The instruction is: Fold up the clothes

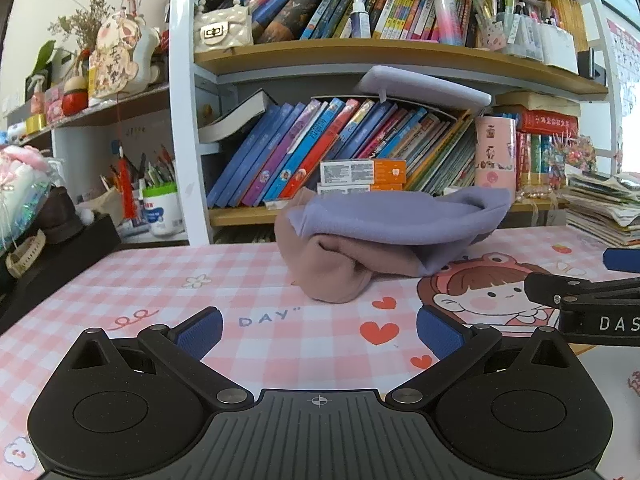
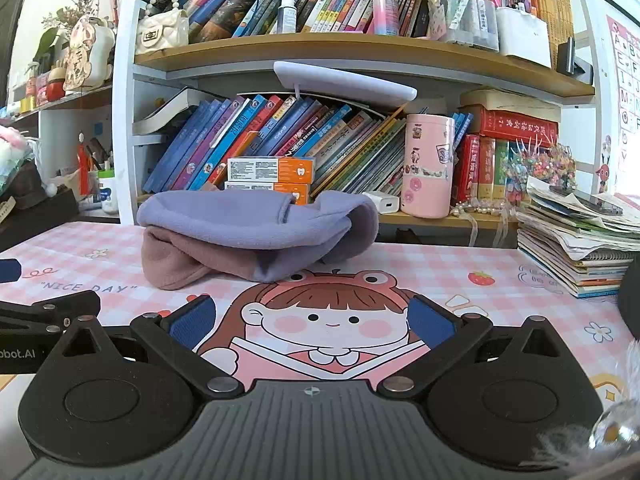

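Observation:
A folded bundle of fleece clothing, lilac [image 1: 392,216] over dusty pink [image 1: 336,268], lies on the pink checked desk mat [image 1: 248,292] near the bookshelf. In the right wrist view the same bundle [image 2: 248,228] sits left of centre, ahead of the fingers. My left gripper [image 1: 319,330] is open, low over the mat, well short of the bundle, nothing between its blue pads. My right gripper [image 2: 312,320] is open too, over the cartoon girl print, empty. Each gripper shows at the edge of the other's view: the right one [image 1: 592,300], the left one [image 2: 44,316].
A bookshelf [image 2: 360,52] full of slanted books stands right behind the bundle. A pink canister [image 2: 428,164] and orange boxes [image 2: 276,170] sit on its lowest shelf. A stack of papers and books [image 2: 576,240] fills the mat's right edge. Dark boxes and clutter [image 1: 48,240] line the left.

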Action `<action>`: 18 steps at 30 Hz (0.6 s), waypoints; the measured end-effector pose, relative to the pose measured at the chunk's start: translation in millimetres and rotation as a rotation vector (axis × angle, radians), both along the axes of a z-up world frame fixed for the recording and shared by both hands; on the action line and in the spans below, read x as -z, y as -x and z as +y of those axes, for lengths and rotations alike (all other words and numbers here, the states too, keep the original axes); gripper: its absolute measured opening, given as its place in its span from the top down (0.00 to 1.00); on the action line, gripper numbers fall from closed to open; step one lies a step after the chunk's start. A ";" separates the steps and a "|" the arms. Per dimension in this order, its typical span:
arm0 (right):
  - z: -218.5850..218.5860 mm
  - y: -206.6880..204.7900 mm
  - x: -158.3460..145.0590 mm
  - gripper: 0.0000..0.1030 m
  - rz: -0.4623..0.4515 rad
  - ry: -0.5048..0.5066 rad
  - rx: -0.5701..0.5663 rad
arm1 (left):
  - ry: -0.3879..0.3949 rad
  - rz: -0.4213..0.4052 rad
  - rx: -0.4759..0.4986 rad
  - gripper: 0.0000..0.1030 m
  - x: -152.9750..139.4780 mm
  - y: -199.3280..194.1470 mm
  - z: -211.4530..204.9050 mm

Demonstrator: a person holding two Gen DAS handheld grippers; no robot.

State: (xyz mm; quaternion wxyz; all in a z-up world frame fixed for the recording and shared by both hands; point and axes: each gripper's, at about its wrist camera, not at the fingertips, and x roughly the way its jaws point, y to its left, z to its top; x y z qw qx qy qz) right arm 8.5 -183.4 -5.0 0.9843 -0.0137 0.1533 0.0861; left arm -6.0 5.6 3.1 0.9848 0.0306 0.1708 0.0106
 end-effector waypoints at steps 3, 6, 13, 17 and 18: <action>-0.6 0.1 0.1 0.00 -0.002 0.001 0.000 | 0.007 -0.004 0.005 0.00 0.0 0.7 1.0; -0.4 0.4 0.0 0.00 -0.005 0.006 -0.003 | 0.003 -0.005 0.004 0.00 0.1 0.8 0.1; 2.1 0.3 0.2 0.00 -0.005 0.009 -0.005 | 0.014 0.007 -0.010 0.00 0.2 -1.8 2.8; 2.3 -0.2 0.1 0.00 -0.005 0.011 -0.007 | 0.007 0.006 -0.008 0.00 0.7 -1.1 1.5; 2.5 -0.1 0.2 0.00 -0.005 0.012 -0.007 | 0.005 0.006 -0.009 0.00 0.7 -1.0 1.1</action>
